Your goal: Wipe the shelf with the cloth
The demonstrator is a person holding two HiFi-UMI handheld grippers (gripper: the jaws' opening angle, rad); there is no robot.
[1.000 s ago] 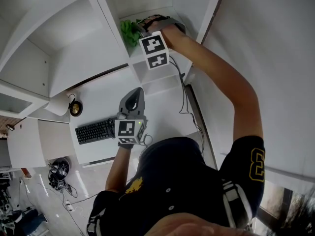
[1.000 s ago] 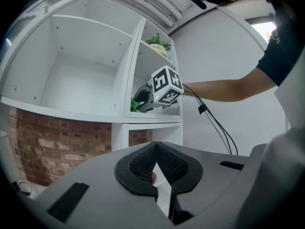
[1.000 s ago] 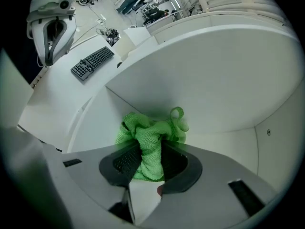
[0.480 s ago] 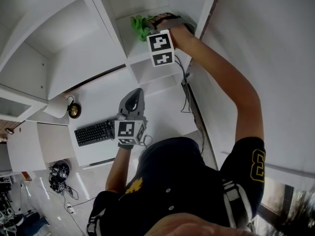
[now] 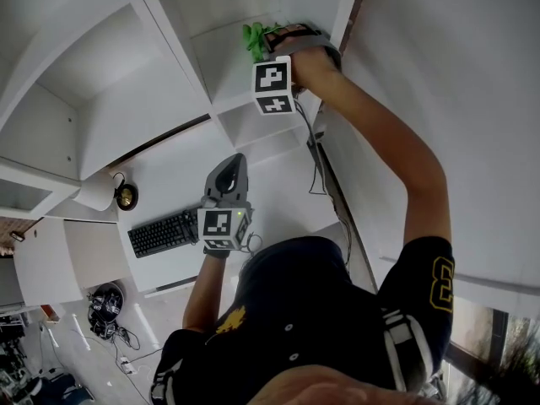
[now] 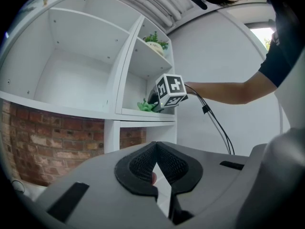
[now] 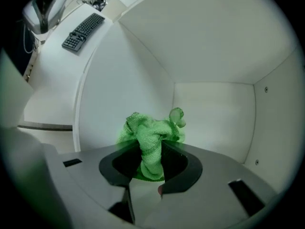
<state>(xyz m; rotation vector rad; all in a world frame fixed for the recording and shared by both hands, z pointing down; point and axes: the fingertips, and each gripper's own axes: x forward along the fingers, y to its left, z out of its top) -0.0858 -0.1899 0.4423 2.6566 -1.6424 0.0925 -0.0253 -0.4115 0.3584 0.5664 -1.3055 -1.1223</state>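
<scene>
White desk [image 5: 177,171] is set beside a plain white wall [image 5: 456,99] — bare brick [image 6: 31,147] is glimpsed lower down, daylit window [image 6: 265,35] up top.

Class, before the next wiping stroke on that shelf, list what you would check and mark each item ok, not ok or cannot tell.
1. Cloth clamped in the right gripper: ok.
2. Cloth inside the shelf compartment: ok.
3. Cloth pressed onto the board: cannot tell.
4. Nothing else seen in that compartment: ok.
5. Left gripper low, away from the shelf, shut and empty: ok.
</scene>
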